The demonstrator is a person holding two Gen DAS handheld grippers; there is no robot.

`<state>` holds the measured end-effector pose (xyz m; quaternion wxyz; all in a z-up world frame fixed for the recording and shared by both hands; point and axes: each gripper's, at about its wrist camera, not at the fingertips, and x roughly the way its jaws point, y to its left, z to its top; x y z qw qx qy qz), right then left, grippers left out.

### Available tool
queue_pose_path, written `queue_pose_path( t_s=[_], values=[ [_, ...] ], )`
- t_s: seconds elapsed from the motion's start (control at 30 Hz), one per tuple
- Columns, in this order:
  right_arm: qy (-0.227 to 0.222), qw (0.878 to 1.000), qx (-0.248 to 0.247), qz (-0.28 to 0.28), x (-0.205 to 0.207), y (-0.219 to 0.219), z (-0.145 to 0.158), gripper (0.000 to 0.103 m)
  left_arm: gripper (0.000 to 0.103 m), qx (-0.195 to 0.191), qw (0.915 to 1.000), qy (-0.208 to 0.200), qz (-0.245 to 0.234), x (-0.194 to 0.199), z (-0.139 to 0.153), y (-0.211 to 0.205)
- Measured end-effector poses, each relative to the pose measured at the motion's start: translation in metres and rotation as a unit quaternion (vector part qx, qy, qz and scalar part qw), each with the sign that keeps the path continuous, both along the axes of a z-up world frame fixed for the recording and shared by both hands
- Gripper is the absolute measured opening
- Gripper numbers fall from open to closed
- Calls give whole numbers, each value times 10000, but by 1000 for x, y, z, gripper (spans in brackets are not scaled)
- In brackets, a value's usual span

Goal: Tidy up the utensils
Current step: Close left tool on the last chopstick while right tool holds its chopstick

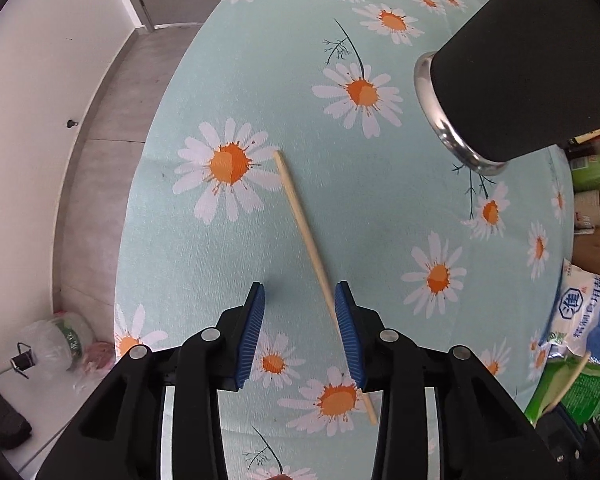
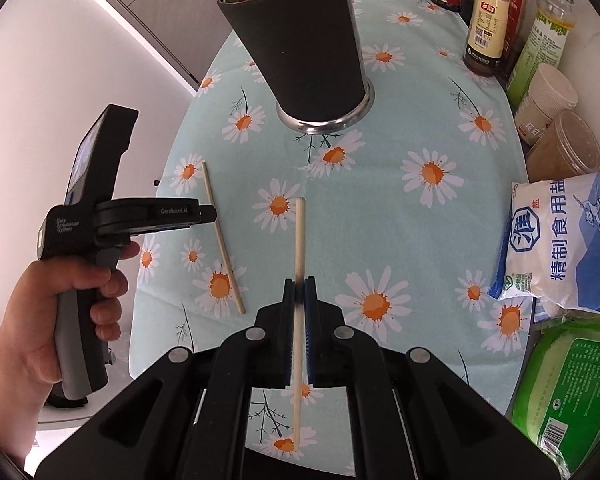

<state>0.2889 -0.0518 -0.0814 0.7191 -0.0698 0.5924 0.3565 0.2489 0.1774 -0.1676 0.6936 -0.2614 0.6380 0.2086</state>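
Observation:
A wooden chopstick lies on the daisy tablecloth. My left gripper is open and hovers over its near half, with the stick passing just under the right pad. The same chopstick and the left gripper also show in the right wrist view. My right gripper is shut on a second chopstick and holds it pointing forward above the table. A black utensil holder with a steel base stands ahead, with a spoon and several sticks inside. It also shows in the left wrist view.
Sauce bottles, jars, a salt bag and a green bag line the table's right side. The table's left edge drops to the floor, where a plastic bag lies.

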Motion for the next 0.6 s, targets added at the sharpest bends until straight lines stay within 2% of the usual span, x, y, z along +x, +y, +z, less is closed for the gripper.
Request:
queue_pose_path(
  t_s=[0.33,0.5,0.6],
  values=[
    [128,9998,180,14,17,-19,-2,6,30,334,9986,390,109,20,-1,-9],
    [181,9994,276,47,23,-25,-2,6,23,427,9978,489,136,31,0,-18],
    [208,9993,308,78,25,-27,-2,6,13,421,9976,503,199,34,1,-22]
  ],
)
